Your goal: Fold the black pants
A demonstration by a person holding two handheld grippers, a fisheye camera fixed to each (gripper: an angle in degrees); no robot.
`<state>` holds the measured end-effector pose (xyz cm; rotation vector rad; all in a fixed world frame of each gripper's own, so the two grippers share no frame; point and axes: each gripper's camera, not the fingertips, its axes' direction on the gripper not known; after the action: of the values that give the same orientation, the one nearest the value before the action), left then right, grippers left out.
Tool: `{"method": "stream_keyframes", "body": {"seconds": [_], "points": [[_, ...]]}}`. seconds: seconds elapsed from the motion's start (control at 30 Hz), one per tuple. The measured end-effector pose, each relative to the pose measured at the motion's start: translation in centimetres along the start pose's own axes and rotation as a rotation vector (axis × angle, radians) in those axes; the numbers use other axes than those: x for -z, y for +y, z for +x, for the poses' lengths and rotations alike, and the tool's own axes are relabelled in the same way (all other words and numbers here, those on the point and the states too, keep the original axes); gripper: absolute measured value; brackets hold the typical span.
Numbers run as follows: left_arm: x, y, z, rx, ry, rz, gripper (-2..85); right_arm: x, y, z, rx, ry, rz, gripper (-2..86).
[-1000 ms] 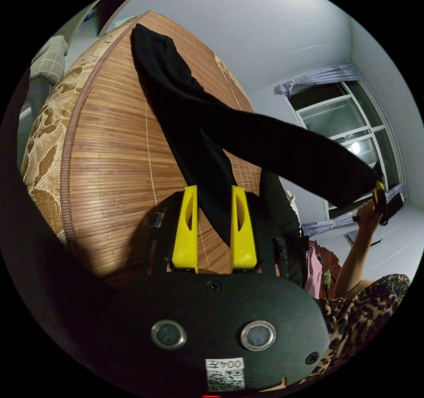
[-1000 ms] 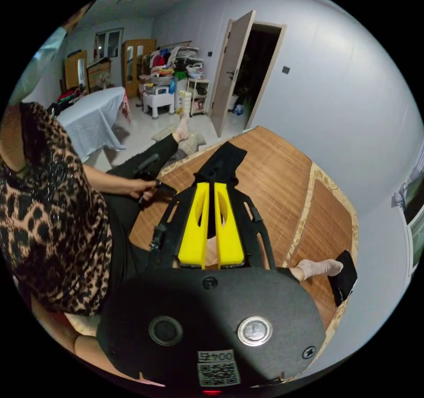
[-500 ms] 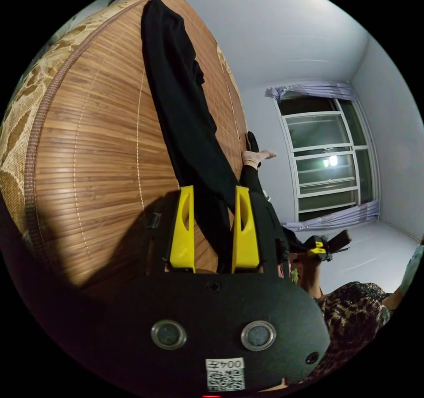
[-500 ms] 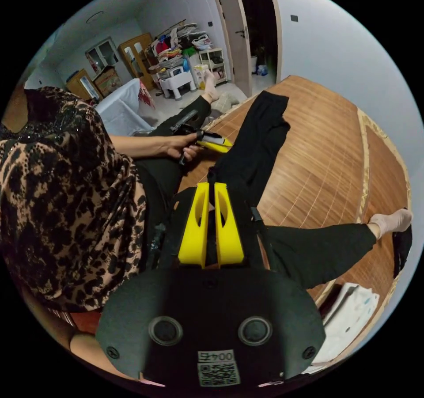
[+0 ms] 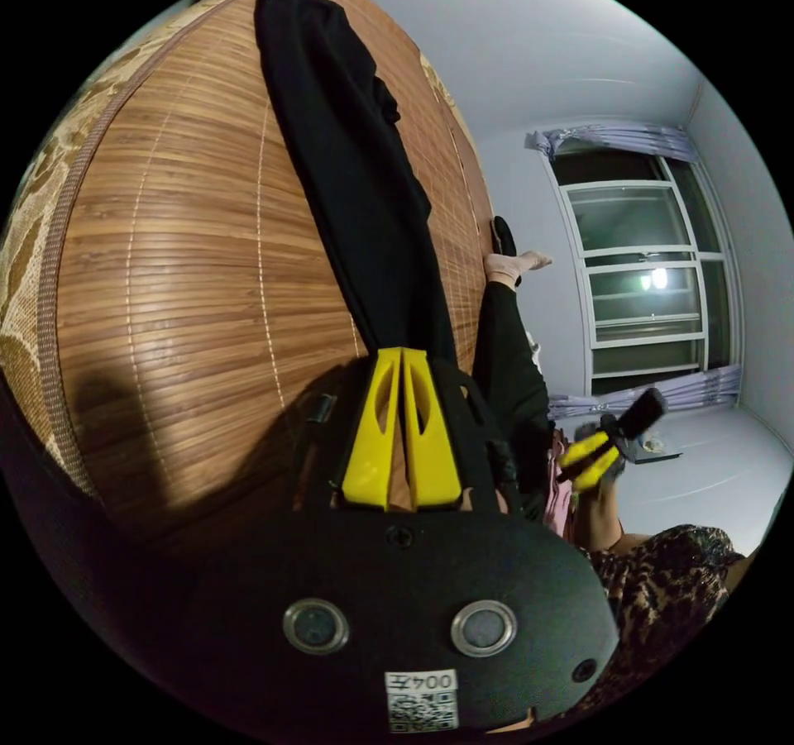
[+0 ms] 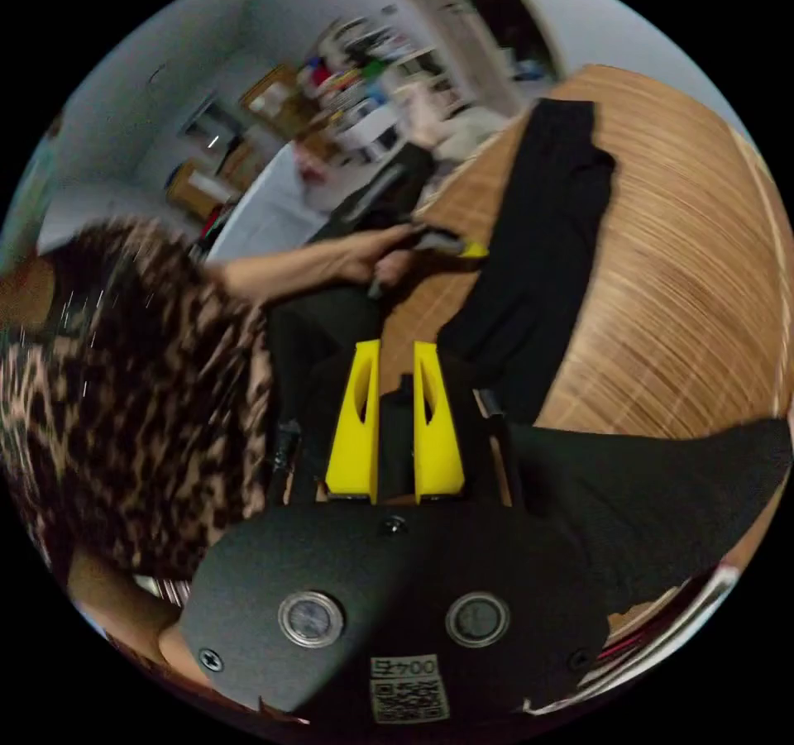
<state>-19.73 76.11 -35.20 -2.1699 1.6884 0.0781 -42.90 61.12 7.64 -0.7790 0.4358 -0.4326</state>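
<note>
Clamping tight at the near end, the left tongs (image 5: 401,356) have their 2 yellow jaws pressed together right where the black pants (image 5: 356,166) begin; whether cloth is actually pinched between them I cannot tell. From that tip the pants run straight away in 1 long dark strip across the bamboo mat (image 5: 182,249), so the long axis points directly off the left tongs, which sit nearer than the others. Over by the person's knee, the right tongs (image 6: 389,356) stand parted with dark cloth between the jaws, not gripped. In the left gripper view they (image 5: 589,457) hang in the air beside the window (image 5: 653,282), empty. 1 second ago the left jaws stood apart, and the right tongs held a pant leg aloft; now it lies flat on the mat.
</note>
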Motion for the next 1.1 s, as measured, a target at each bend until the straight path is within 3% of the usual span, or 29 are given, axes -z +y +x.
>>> {"method": "stream_keyframes", "body": {"seconds": [0.1,0.27,0.43,0.53,0.7,0.8,0.87,0.97,1.1], "points": [[-0.1,0.6,0.5,-0.001,-0.014,0.004,1.5,-0.5,-2.4,5.9,-0.253,0.037,0.157,6.5],[-1.1,1.3,2.2,-0.066,-0.016,-0.008,7.0,-4.6,-6.7,10.6,-0.363,0.131,0.123,8.6],[-2.9,1.8,4.5,-0.141,-0.098,-0.073,8.5,-6.4,-7.6,11.7,-0.392,0.122,0.115,8.7],[-3.8,2.2,5.6,-0.170,-0.146,-0.081,5.4,-7.0,-7.9,12.2,-0.371,0.061,0.125,3.3],[-3.1,3.5,7.9,-0.204,-0.205,-0.026,1.5,-6.3,-9.6,9.2,-0.136,0.094,0.222,0.4],[-3.1,4.3,8.6,-0.190,-0.274,-0.014,0.9,-7.6,-11.1,6.9,0.024,0.172,0.153,2.3],[-3.2,4.4,8.6,-0.157,-0.259,-0.007,0.7,-7.9,-11.5,7.8,-0.046,0.251,0.152,6.4],[-2.6,5.1,9.8,-0.167,-0.245,0.021,0.6,-6.4,-10.9,12.1,-0.291,0.145,0.235,10.1],[-1.7,6.6,12.5,-0.228,-0.309,0.065,0.5,-6.7,-11.2,14.0,-0.326,0.050,0.179,7.3]]}}
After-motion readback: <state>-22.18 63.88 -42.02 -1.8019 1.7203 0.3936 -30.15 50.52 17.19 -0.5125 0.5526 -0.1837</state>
